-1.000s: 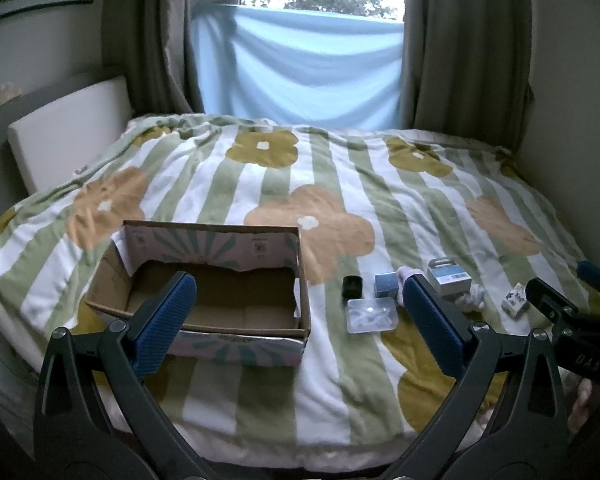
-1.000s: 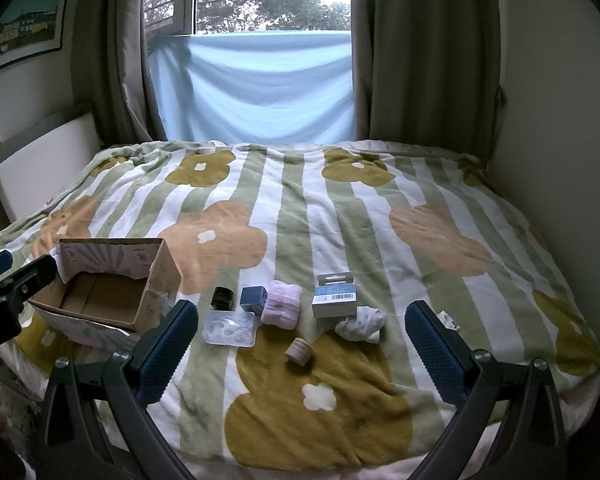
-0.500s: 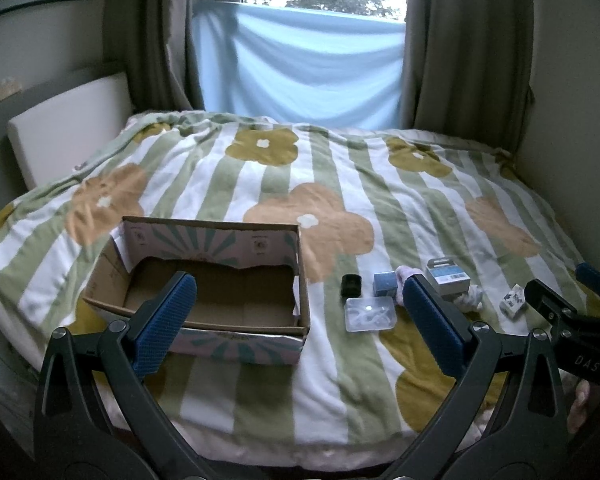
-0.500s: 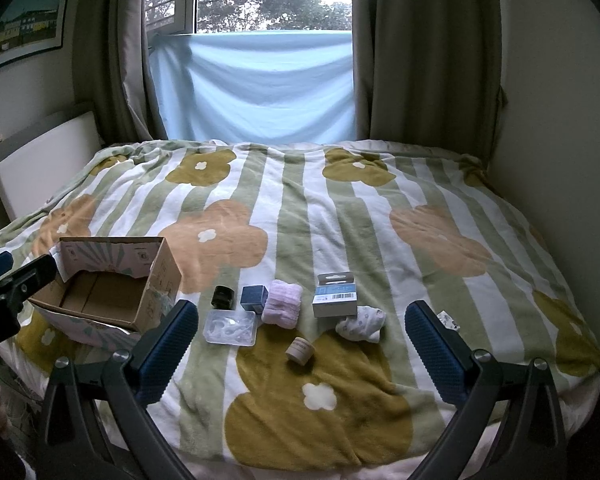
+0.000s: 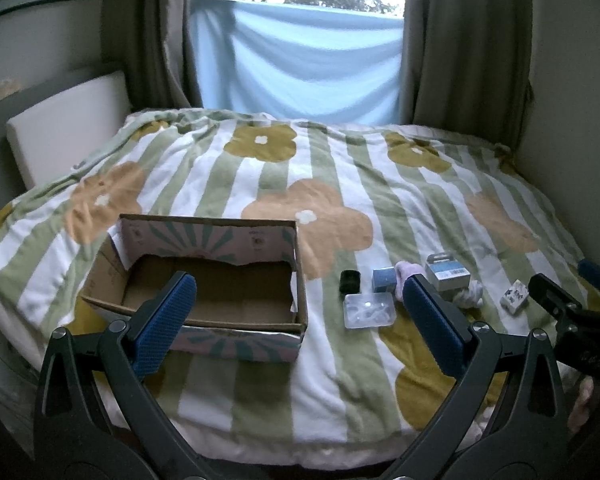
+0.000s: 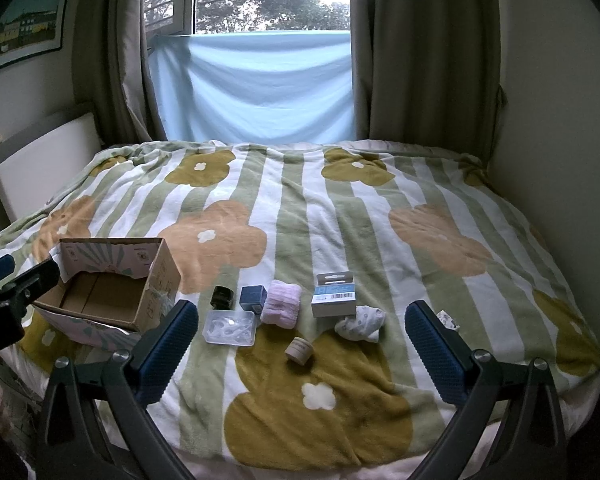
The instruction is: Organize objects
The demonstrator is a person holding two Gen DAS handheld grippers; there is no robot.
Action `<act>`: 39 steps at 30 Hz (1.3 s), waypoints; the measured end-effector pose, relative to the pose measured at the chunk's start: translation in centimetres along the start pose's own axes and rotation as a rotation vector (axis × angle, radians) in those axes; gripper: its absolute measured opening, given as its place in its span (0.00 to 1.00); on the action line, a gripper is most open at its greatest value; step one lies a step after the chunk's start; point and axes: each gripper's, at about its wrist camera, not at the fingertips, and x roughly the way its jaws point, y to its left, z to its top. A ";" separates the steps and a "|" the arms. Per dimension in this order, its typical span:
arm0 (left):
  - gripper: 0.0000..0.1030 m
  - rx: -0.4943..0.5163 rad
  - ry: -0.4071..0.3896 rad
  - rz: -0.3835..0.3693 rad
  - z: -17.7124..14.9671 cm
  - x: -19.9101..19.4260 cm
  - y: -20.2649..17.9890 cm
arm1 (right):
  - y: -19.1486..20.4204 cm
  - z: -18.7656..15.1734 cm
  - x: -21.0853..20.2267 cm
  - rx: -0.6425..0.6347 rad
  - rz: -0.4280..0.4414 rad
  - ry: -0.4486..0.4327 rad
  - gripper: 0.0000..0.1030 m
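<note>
An open, empty cardboard box (image 5: pixel 204 280) (image 6: pixel 112 292) rests on the flowered blanket at the left. To its right lie a black jar (image 6: pixel 221 296), a navy cube (image 6: pixel 253 295), a clear plastic case (image 6: pixel 230 327), a folded pink cloth (image 6: pixel 281 309), a blue-and-white carton (image 6: pixel 334 296), a rolled white sock (image 6: pixel 360 324), a small tape roll (image 6: pixel 299 350) and a small patterned packet (image 5: pixel 514 295). My left gripper (image 5: pixel 296 312) is open above the bed's near edge, in front of the box. My right gripper (image 6: pixel 302 340) is open too, nothing between its fingers, short of the small items.
The bed (image 6: pixel 340 208) fills the room, with a white headboard cushion (image 5: pixel 68 136) at the left, a wall at the right and a curtained window (image 6: pixel 260 88) behind. Wide bare blanket lies beyond the objects.
Both views have shifted very slightly; the grippers stay open and no object has moved.
</note>
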 end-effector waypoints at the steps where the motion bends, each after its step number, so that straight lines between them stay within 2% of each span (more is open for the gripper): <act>1: 1.00 -0.002 0.003 -0.002 -0.1 0.2 -0.1 | 0.0 0.0 0.0 0.000 -0.002 -0.001 1.00; 13: 1.00 0.010 0.056 -0.037 -0.6 2.7 -2.3 | -3.0 -0.7 1.1 0.041 -0.022 0.016 1.00; 20: 1.00 0.033 0.141 -0.088 -2.3 6.5 -5.4 | -6.0 -1.8 2.8 0.075 -0.035 0.050 1.00; 27: 1.00 0.047 0.219 -0.110 -3.9 10.7 -7.8 | -8.9 -3.2 5.7 0.112 -0.047 0.118 1.00; 39: 1.00 0.071 0.337 -0.111 -5.8 18.3 -10.3 | -10.5 -5.1 12.7 0.106 -0.026 0.246 1.00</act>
